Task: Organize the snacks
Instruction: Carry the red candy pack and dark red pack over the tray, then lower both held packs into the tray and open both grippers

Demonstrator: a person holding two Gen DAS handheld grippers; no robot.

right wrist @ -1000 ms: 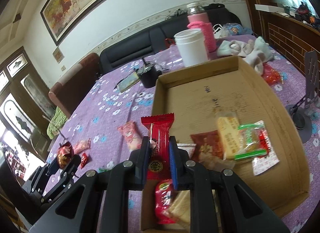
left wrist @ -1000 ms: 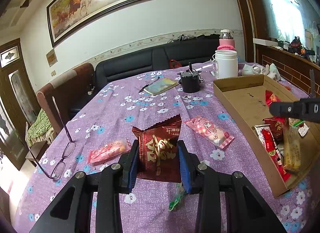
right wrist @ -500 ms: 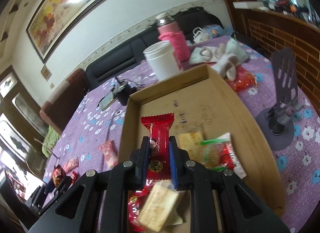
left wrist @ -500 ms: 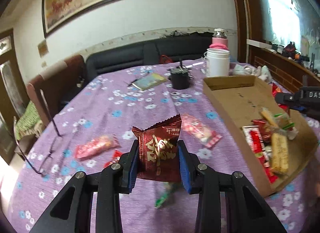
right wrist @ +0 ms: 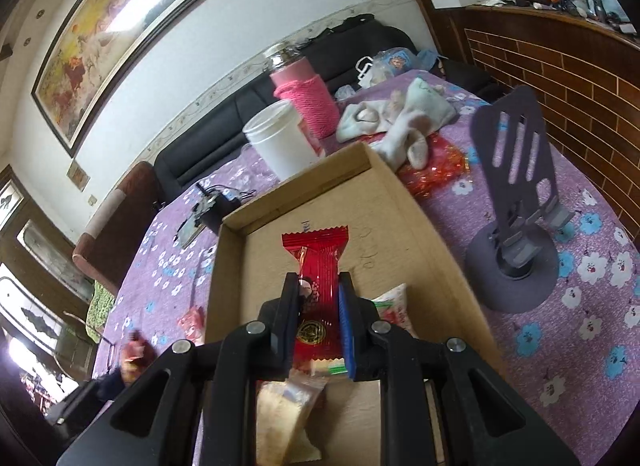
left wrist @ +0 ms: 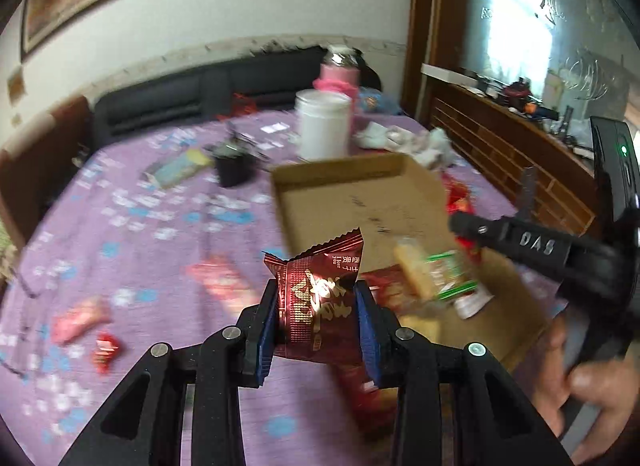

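1. Purple flowered cloth covers the table (right wrist: 592, 266); a cardboard tray (right wrist: 404, 205) lies toward its right edge, a white jar (right wrist: 280, 145) beyond its far wall.
2. Left hand-held gripper (left wrist: 318, 326) pinches a dark red snack packet (left wrist: 320, 298), held above the tray's near left corner.
3. Right hand-held gripper (right wrist: 318, 322) pinches a bright red wrapped snack (right wrist: 318, 266) over the tray's floor.
4. Pink snack packets (left wrist: 78, 318) lie loose on the cloth near the left edge.

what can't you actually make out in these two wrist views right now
- Left wrist view: loose snacks on the purple tablecloth are motion-blurred, so their labels are unreadable.
- Left wrist view: the dark red packet hides the cardboard box near corner.
- Right wrist view: the red wrapper and right gripper cover snacks beneath.
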